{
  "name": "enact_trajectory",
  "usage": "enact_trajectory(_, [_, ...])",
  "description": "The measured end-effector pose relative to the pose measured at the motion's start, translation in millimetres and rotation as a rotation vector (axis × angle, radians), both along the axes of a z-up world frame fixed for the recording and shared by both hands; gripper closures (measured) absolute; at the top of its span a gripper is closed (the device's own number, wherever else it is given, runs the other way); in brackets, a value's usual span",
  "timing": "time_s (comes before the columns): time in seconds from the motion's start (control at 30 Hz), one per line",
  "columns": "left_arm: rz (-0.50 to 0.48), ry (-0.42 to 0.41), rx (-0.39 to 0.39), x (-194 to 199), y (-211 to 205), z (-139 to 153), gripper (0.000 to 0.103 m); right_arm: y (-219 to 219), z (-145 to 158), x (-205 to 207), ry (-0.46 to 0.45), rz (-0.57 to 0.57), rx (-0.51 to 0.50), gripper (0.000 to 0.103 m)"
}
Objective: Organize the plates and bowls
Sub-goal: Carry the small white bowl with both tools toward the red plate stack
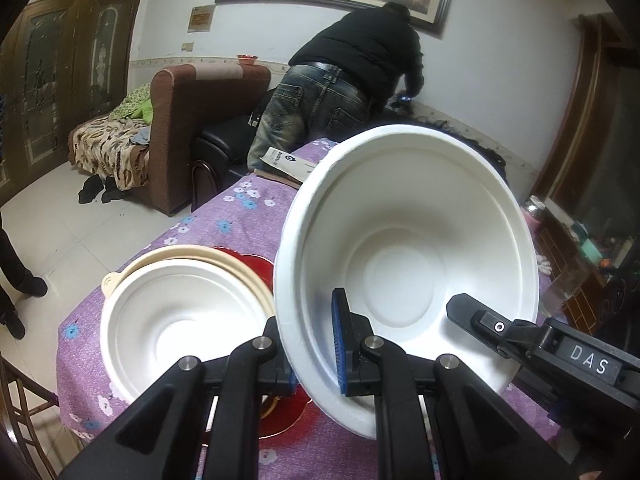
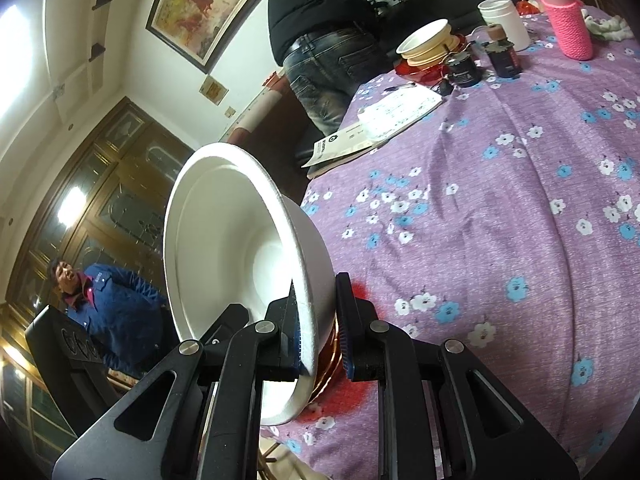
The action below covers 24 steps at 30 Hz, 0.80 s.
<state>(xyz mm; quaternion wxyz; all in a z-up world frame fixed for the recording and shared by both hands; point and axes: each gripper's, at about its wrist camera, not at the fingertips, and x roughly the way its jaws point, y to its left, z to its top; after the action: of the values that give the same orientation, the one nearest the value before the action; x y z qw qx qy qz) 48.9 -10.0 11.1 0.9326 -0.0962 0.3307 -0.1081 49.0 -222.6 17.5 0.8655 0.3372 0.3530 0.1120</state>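
In the left wrist view, our left claw [image 1: 316,354] is clamped on the rim of a tilted white moulded-pulp bowl [image 1: 404,264]; the stack it should join, a white pulp bowl nested in a beige plastic bowl [image 1: 180,316] on the purple floral surface [image 1: 240,212], lies at ten o'clock, just beside

In the right wrist view, our right claw [image 2: 320,330] pinches the same bowl's wall, bowl mouth facing nine o'clock
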Motion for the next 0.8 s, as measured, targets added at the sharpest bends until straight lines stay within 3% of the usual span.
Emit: enact_trajectory(0.8, [0.078,0.01,-0.024,-6.3,24.1,-2.1,0.091,36.4,-7.8,9.3,0.008,0.068,0.001,0.087])
